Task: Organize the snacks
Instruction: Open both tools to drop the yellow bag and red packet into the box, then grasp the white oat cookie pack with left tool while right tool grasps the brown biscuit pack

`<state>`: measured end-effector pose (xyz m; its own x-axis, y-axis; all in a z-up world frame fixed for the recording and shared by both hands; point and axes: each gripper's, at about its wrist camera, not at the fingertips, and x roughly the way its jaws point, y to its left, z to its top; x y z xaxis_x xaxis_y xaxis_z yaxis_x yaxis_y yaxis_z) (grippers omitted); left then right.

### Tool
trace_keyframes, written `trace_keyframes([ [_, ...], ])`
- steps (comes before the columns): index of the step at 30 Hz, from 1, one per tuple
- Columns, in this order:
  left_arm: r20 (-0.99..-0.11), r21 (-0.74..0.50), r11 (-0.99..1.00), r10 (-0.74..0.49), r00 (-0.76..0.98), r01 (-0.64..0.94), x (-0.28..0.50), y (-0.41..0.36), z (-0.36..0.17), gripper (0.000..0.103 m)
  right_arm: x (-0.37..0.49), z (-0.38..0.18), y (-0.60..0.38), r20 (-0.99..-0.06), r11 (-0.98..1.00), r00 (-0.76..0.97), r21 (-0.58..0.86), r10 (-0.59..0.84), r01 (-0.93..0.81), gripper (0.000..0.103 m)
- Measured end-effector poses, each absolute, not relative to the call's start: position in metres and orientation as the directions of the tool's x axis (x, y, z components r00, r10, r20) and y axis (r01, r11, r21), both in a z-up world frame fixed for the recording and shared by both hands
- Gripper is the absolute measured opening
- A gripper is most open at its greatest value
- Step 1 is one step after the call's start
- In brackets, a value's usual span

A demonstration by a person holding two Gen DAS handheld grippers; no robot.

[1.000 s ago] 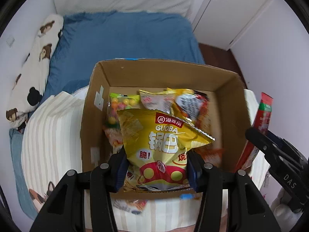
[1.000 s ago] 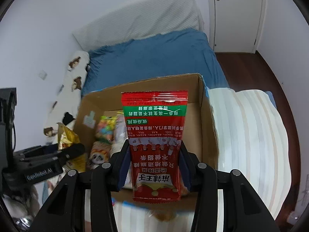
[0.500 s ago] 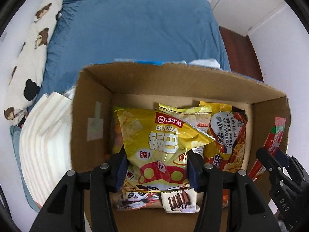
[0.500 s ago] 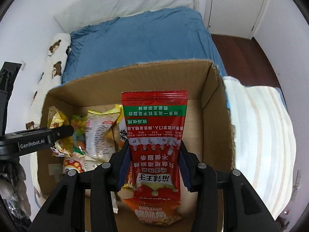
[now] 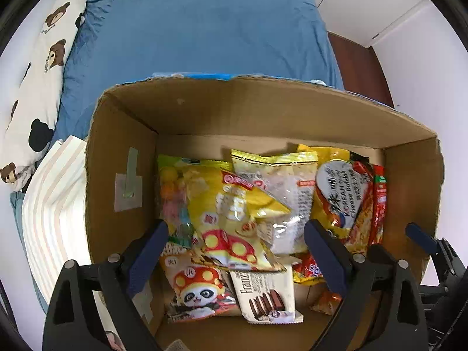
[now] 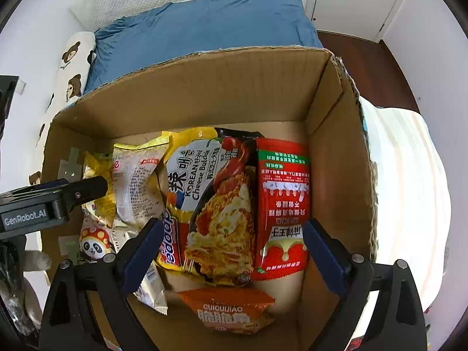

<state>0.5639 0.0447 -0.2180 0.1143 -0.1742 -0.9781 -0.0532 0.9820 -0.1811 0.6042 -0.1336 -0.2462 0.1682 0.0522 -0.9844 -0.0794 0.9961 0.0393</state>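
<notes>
— Look, both claws are over the cardboard box (image 5: pixel 122 158) now. What is the left gripper (image 5: pixel 235 251) doing?

— Its jaws have just been opening, and now they stand wide apart. The yellow snack bag (image 5: pixel 231 213) lies between them, low in the middle of the frame, but the blue pads do not press on it. It rests on the other bags in the box.

— And the right gripper (image 6: pixel 231 251)?

— Same thing. Its jaws have just been opening too, and they are wide now. The red snack packet (image 6: pixel 282 204) lies flat in the box, right of the middle of the frame, just beside the right wall of the box. The claw has hold of nothing.

— What is next to the red one?

— The cheese noodle pack (image 6: pixel 210 201), touching its left edge. Below them, near the bottom of the frame, is an orange packet (image 6: pixel 231 311).

— I see a panda!

— Yes, the panda bag (image 5: pixel 196 289) is at the lower left of the box, with a chocolate biscuit pack (image 5: pixel 264 295) just beside it.

— What is behind the box?

— A blue bedsheet (image 5: pixel 204 35) fills the top of the frame, and a bear pillow (image 5: pixel 38 87) is at the upper left.
</notes>
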Motion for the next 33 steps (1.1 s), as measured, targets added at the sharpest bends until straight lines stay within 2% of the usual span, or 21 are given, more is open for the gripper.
trace_keyframes([
  [6, -0.975, -0.132, 0.991, -0.124, 0.187, -0.032, 0.540, 0.035, -0.192, 0.095, 0.587, -0.230, -0.128, -0.978, 0.994, 0.201, 0.036, 0.056, -0.100, 0.098],
  [17, -0.911, -0.103, 0.995, -0.088, 0.404, -0.016, 0.465, 0.031, -0.130, 0.095, 0.521, -0.166, -0.126, -0.929, 0.989, 0.360, 0.033, 0.084, -0.145, 0.098],
  [27, -0.855, -0.072, 0.997, -0.054, 0.516, -0.016, 0.392, 0.033, -0.100, 0.095, 0.464, -0.133, -0.127, -0.892, 0.984, 0.443, 0.013, 0.092, -0.178, 0.098],
  [33, -0.827, -0.097, 0.995, -0.063, 0.558, -0.032, 0.355, 0.038, -0.086, 0.095, 0.432, -0.117, -0.128, -0.874, 0.982, 0.469, 0.040, 0.125, -0.187, 0.098],
])
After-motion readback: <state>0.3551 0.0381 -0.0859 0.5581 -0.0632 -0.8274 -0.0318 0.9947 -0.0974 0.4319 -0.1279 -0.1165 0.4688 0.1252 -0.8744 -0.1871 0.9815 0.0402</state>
